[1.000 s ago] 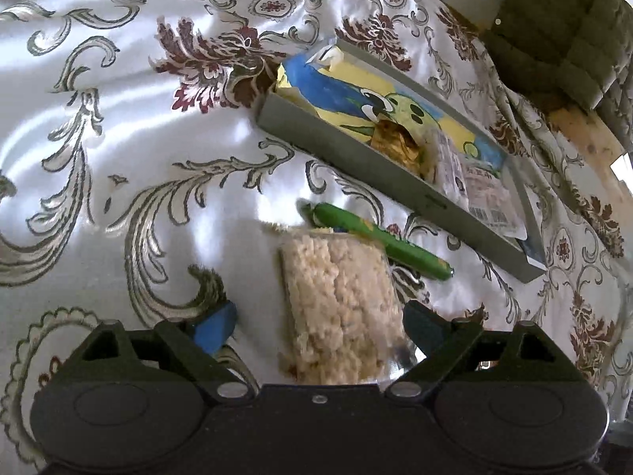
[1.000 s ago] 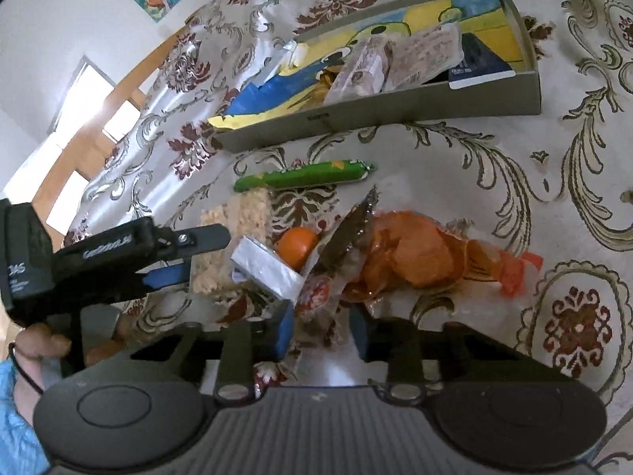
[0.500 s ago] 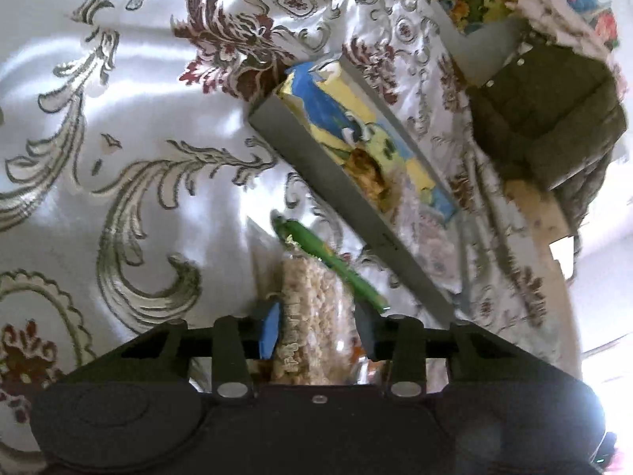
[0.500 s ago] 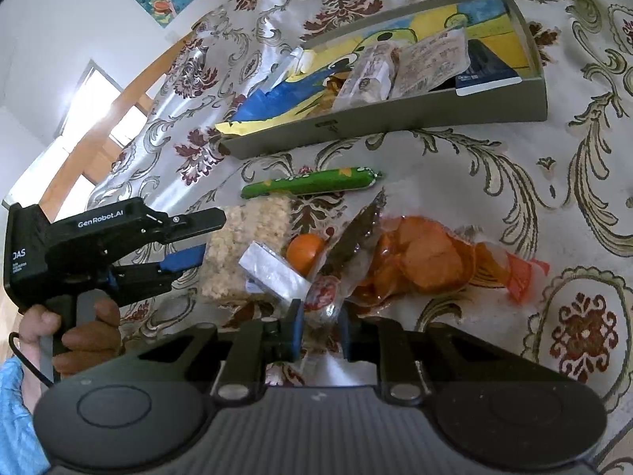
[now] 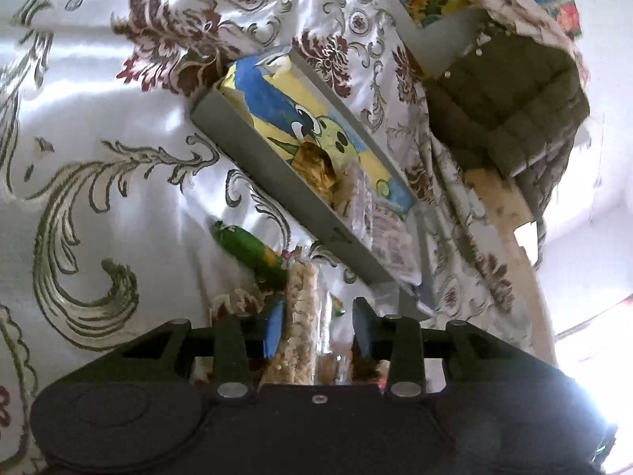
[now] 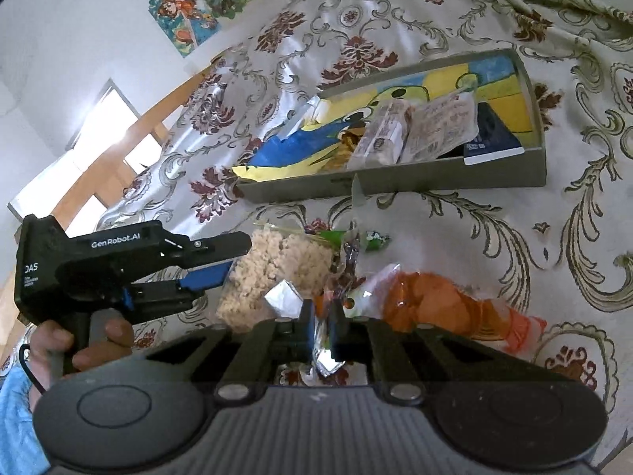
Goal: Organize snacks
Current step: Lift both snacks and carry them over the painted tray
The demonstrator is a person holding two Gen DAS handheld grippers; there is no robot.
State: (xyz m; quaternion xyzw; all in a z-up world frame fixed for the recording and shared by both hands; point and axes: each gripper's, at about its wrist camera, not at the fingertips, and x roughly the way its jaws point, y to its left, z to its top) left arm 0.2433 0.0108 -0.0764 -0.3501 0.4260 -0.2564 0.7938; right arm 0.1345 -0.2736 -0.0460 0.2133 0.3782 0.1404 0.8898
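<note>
Snacks lie mid-cloth before the long grey cardboard tray [image 6: 395, 182]. Right gripper [image 6: 321, 322] has just clenched on a silver foil packet [image 6: 283, 299]; left gripper [image 5: 318, 326] has just closed, grasping the clear-wrapped puffed-rice bar [image 5: 298, 316], tilted on edge. Both look ready for traying.

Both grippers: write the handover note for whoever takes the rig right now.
Left gripper: jaws just closed on the puffed rice bar, lifted on edge.
Right gripper: just shut on the silver-edged snack wrapper.
Grey tray already holds a few packets.
Still loose on the tablecloth: green stick snack and orange bag.
Left to do: carry both held snacks to the tray, then the loose two.
</note>
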